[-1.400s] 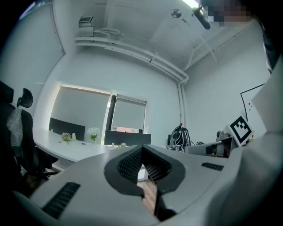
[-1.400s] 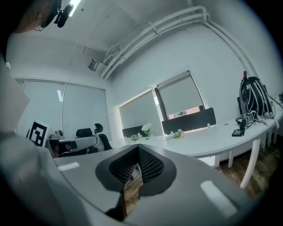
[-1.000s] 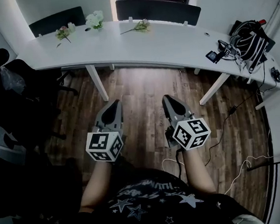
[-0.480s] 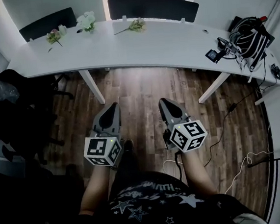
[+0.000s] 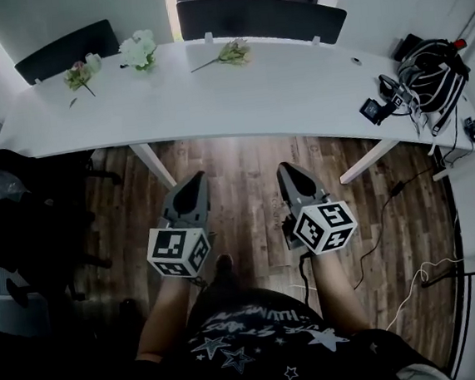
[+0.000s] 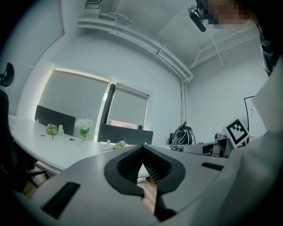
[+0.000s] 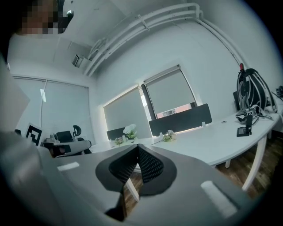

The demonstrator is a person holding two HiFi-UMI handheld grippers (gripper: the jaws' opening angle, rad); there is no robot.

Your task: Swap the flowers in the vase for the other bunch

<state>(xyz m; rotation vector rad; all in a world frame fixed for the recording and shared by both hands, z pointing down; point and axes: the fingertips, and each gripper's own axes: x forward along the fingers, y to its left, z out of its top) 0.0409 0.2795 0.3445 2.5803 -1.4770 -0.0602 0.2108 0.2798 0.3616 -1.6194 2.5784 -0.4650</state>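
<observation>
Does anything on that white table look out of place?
Mildly: a flower bunch lies loose on the table right of the vase of white flowers, another bunch left. A tangle of cables crowds the right end.

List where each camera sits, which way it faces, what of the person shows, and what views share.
Head view: on the head, steeply down at the table and floor; shows forearms, left gripper, right gripper.
Left gripper view: on the left gripper, facing the table; shows its shut jaws.
Right gripper view: on the right gripper, likewise.
Shared: the vase flowers.

White table point(image 5: 278, 89), vase of white flowers point(image 5: 138, 50), pink bunch point(image 5: 81, 73) left, pale bunch point(image 5: 233, 53) right, black cables point(image 5: 431, 78) at far end
</observation>
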